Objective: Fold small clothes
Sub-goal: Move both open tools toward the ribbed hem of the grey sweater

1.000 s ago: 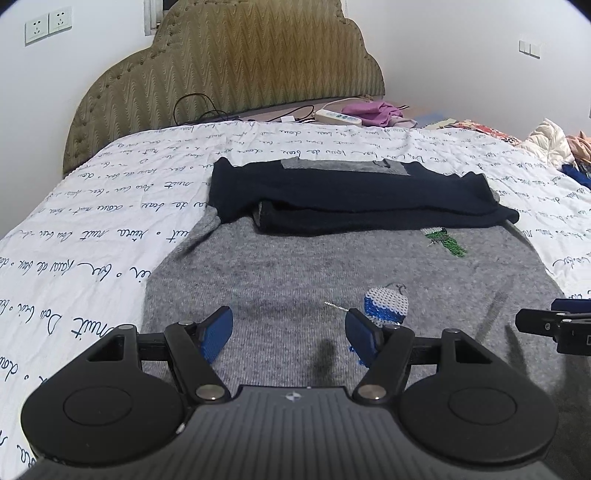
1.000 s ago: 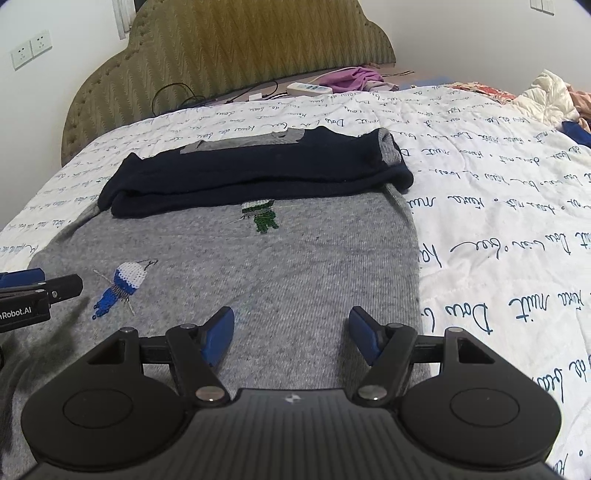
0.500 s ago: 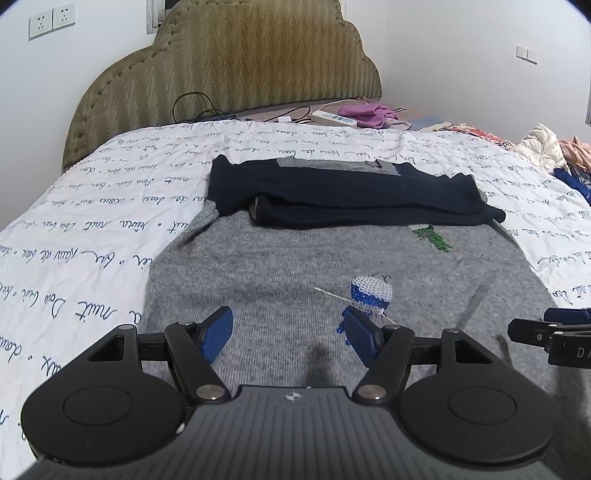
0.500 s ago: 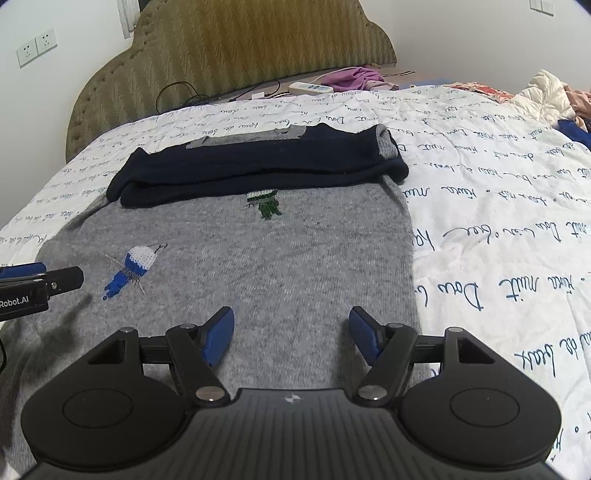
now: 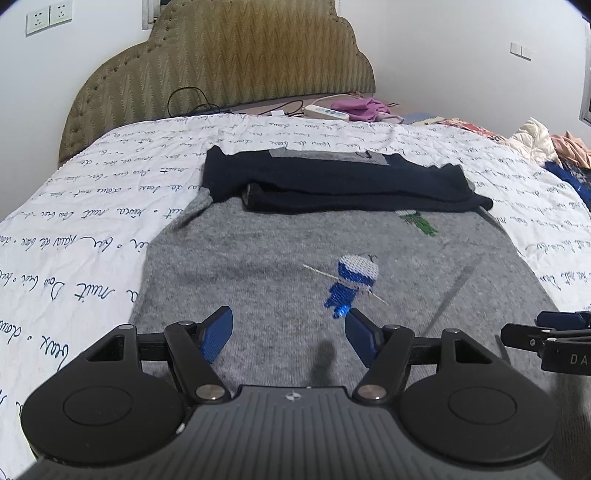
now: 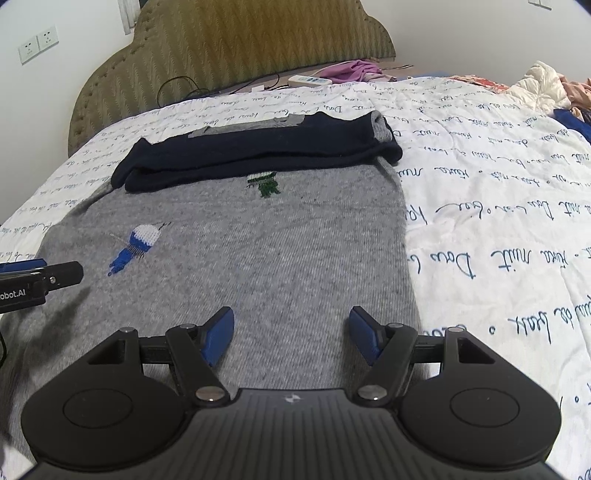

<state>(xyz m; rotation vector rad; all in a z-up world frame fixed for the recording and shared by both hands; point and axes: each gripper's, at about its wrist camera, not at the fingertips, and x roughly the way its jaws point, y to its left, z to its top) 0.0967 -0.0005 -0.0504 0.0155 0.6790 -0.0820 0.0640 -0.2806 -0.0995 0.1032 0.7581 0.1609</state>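
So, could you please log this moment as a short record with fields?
surface: bed cover with handwriting print
garment: grey sweater lying flat, navy sleeves folded across its upper part
motifs: blue figure and green figure on the sweater front
left tool: open, over the sweater, holding nothing
right tool: open, over the sweater near its right edge, holding nothing

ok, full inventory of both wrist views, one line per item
sweater: 1, grey body with navy sleeves folded across the chest, flat on the bed
bedspread: 1, white with blue script, under the sweater
headboard: 1, olive, at the far end
power strip: 1, white, by the headboard
purple cloth: 1, beside the strip
clothes pile: mixed colours, far right
wall sockets: 2, white, on the wall
left gripper: open, over the hem
right gripper: open, over the hem
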